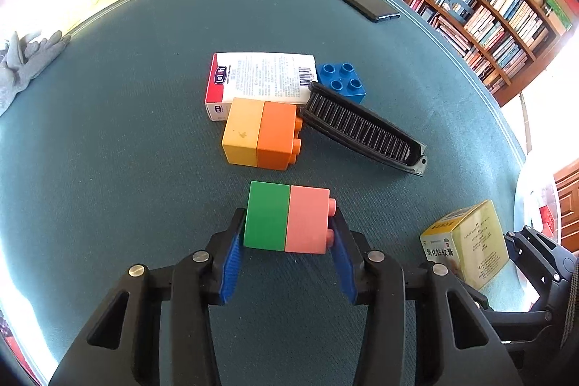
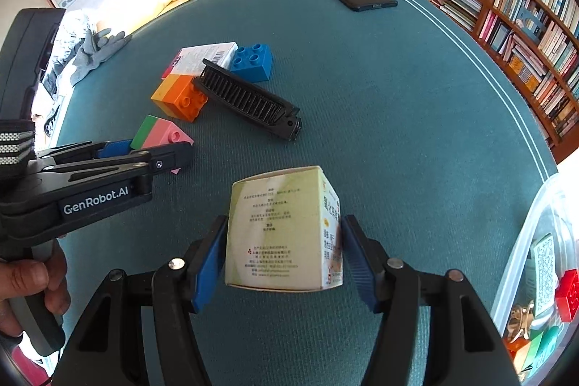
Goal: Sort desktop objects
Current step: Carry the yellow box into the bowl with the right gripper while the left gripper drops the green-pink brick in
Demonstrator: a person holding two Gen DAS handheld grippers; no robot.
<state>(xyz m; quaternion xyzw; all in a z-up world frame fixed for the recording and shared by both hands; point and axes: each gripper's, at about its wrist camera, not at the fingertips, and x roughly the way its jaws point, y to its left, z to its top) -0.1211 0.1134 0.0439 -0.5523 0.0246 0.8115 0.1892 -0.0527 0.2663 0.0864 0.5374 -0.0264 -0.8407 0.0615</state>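
Got my left tongs clamped on the green-and-pink brick pair at lower centre and my right tongs gripping the ointment box, probably both headed for the clear bin at right.

Your two cameras look steeply down from close above the green table. The left one sits left of the right one. Both see the black comb farther off.
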